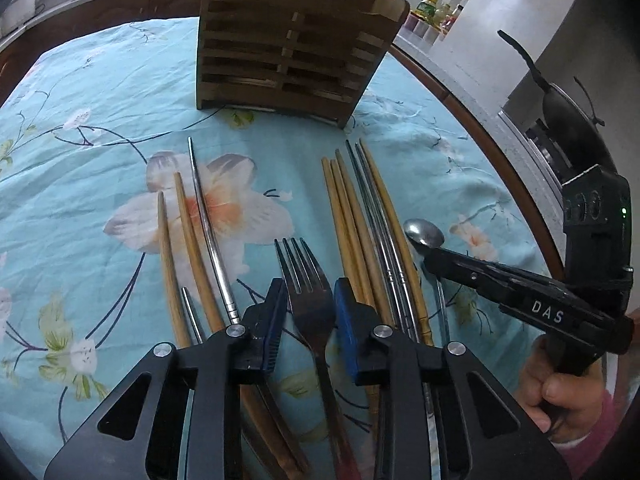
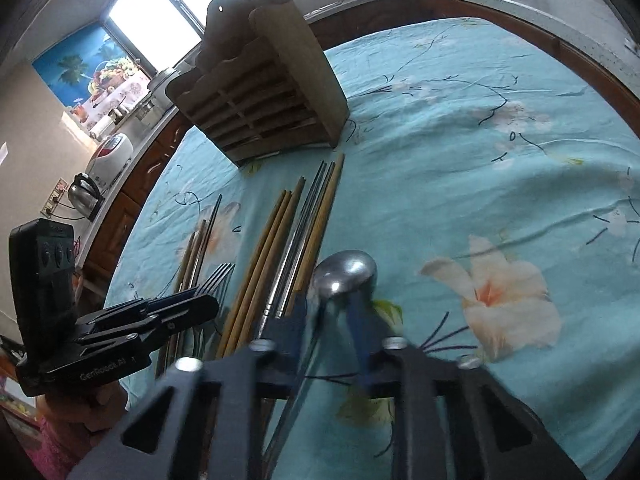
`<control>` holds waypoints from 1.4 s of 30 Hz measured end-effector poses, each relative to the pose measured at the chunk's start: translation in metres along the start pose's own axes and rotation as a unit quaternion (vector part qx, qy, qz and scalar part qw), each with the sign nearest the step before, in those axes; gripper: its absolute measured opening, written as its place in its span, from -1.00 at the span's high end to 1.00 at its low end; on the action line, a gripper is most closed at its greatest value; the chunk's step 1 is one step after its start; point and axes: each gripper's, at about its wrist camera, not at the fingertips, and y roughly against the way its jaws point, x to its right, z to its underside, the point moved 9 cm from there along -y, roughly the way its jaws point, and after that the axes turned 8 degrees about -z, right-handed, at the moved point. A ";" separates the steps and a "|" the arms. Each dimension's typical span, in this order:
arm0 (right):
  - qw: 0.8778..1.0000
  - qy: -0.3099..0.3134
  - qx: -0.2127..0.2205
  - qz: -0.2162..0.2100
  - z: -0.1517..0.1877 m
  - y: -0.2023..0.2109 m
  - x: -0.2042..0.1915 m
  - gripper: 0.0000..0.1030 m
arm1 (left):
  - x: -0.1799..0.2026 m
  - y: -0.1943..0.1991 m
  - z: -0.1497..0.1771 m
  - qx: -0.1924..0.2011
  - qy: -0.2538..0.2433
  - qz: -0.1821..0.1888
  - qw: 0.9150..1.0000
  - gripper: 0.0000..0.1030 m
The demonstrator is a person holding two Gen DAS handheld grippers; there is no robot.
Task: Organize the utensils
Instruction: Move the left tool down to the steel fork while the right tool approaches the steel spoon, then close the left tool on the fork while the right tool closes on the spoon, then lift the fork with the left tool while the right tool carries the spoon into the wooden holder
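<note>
The wooden utensil rack (image 1: 292, 40) stands upright on the table (image 1: 80, 128), which is covered by a light-blue floral cloth. All utensils lie on the cloth in front of the rack, handles toward the cameras.

Left tongs (image 1: 310, 308): the two blue pads flank the neck of the fork (image 1: 306, 280), one on each side. The pads sit just beside the fork; contact cannot be confirmed, and the gap is a little wider than the fork neck. The fork lies flat, tines pointing toward the rack.

Right tongs (image 2: 332, 320): the fingers straddle the stem of the spoon (image 2: 346, 274) just behind its bowl. The view is motion-blurred, so whether they are released or clenched on the spoon cannot be told. The spoon lies farthest right of the rack.

A bundle of chopsticks (image 1: 368, 216), bamboo and metal, lies between fork and spoon. A second group of chopsticks (image 1: 192, 224) lies left of the fork.
</note>
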 end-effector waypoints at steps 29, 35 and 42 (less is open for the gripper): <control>0.980 0.103 0.172 0.012 -0.071 0.121 -0.079 0.96 | -0.022 0.142 -0.044 0.170 0.043 0.034 0.984 0.95; 0.975 0.114 0.190 0.010 -0.085 0.126 -0.088 0.96 | -0.025 0.156 -0.056 0.189 0.047 0.036 0.980 0.95; 0.965 0.137 0.223 0.021 -0.122 0.136 -0.101 0.96 | -0.029 0.180 -0.109 0.231 0.045 0.035 0.971 0.95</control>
